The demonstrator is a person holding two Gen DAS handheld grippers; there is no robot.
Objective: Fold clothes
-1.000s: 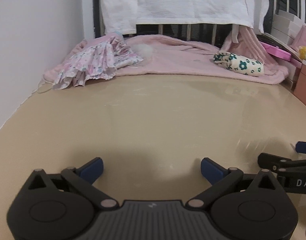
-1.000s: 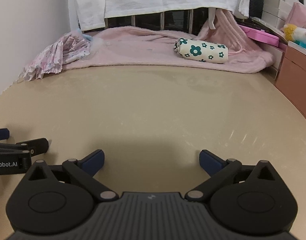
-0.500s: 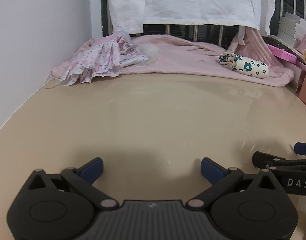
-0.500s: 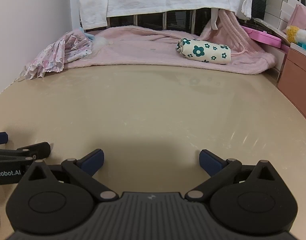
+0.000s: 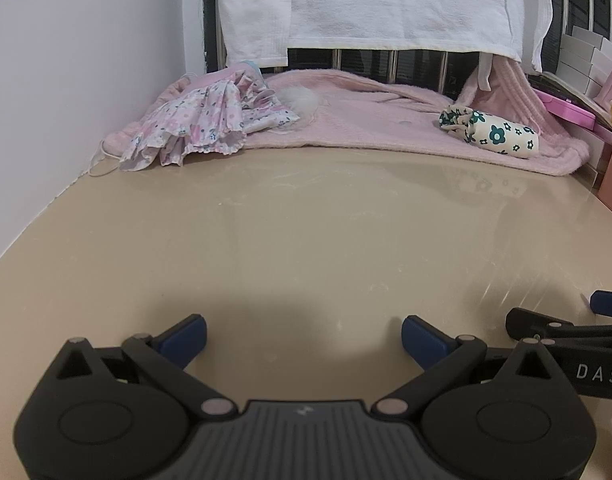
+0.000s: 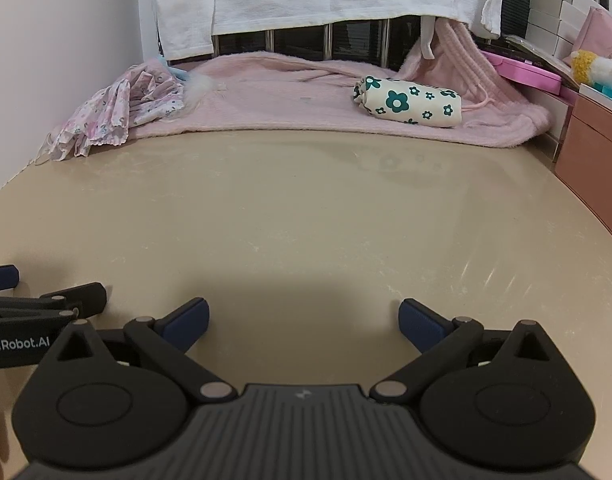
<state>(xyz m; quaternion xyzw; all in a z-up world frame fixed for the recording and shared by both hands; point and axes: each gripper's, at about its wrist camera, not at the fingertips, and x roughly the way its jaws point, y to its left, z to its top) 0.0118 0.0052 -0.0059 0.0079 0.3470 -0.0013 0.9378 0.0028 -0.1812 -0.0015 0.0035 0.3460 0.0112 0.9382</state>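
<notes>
I record my left gripper (image 5: pixel 303 334) with jaws spread wide, holding nothing, low over the near part of the beige table (image 5: pixel 306 232). My right gripper (image 6: pixel 301 318) is likewise spread and unloaded, just beside it. The floral pink garment (image 5: pixel 193 128) lies crumpled at the far left, the rolled flower-print cloth (image 6: pixel 408 102) at the far right, both resting on a pink blanket (image 6: pixel 289 104).
</notes>
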